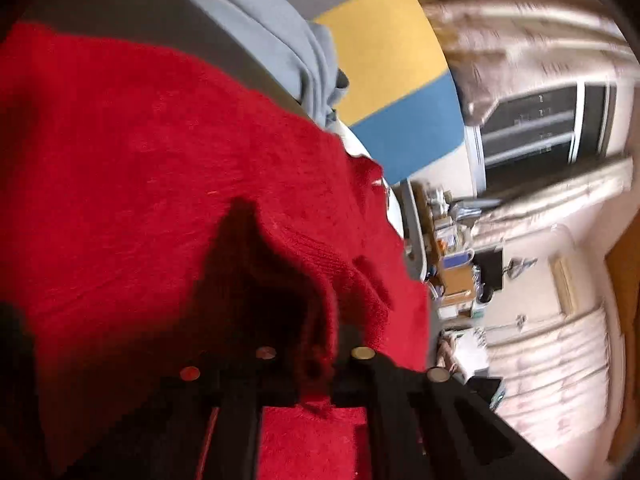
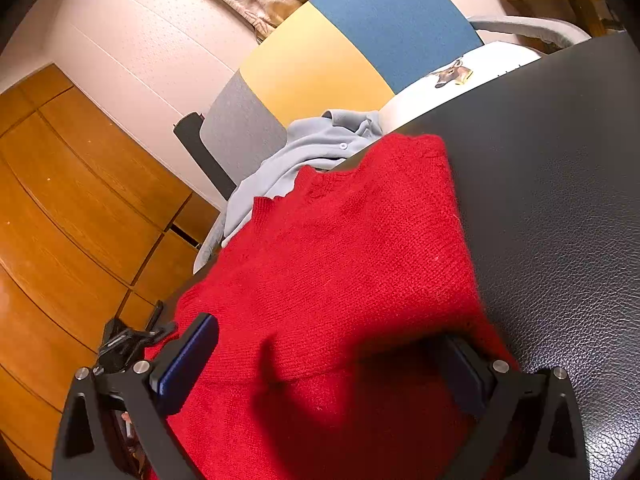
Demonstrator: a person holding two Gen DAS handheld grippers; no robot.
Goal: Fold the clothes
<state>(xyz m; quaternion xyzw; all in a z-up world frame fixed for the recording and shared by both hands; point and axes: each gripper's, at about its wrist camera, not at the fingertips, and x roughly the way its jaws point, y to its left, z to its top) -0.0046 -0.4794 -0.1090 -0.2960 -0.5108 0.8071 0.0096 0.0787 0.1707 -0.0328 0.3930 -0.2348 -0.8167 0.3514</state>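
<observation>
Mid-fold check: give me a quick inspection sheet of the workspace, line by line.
Surface: black leather-textured table.
Job's things: red knit sweater spread on table; light blue shirt bunched at the far edge.
Clutter: nothing seen on the table.
Grippers: left gripper shut on red fabric; right gripper open, fingers straddling the sweater.
Cables: nothing seen.
Surroundings: colour-block chair, wooden cabinet, patterned curtains.

The sweater (image 2: 340,248) lies on the desk (image 2: 560,200), reaching its far edge, with bare desk to its right. The shirt (image 2: 304,152) hangs over that far edge, just behind the sweater's collar. A chair (image 2: 340,52) stands behind the desk.
</observation>
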